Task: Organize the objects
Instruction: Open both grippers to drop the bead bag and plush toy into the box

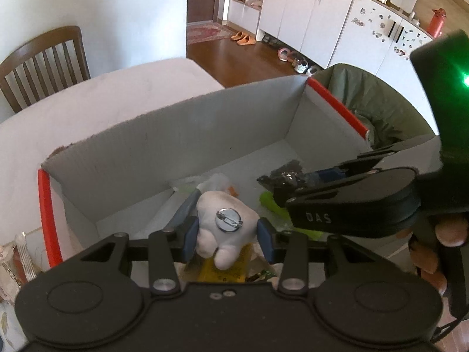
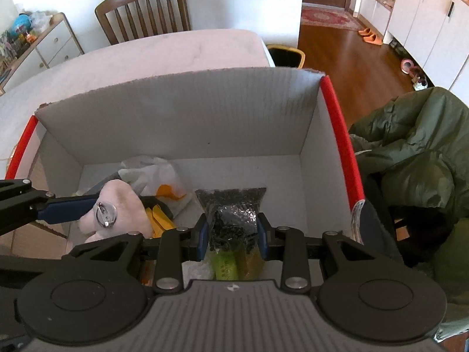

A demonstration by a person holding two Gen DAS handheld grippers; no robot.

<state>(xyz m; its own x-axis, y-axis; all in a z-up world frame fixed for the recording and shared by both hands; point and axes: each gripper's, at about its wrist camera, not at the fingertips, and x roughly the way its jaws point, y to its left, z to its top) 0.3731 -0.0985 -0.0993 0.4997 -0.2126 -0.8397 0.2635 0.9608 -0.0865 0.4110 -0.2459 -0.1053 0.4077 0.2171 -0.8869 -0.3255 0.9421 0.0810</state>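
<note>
Well along, I judge: several items already lie in the box [image 2: 181,123], where the left gripper [image 1: 227,231] pinches a plush [image 1: 222,228] and the right gripper [image 2: 233,234] pinches a dark bag [image 2: 231,214] (neither released yet).

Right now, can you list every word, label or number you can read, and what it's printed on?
"DAS": on the side of the right gripper.
Yellow packet under the plush: has print, too blurred to read.
Green packet: marks, too blurred to read.
Wrapper beside the box: lettering, unreadable.
</note>
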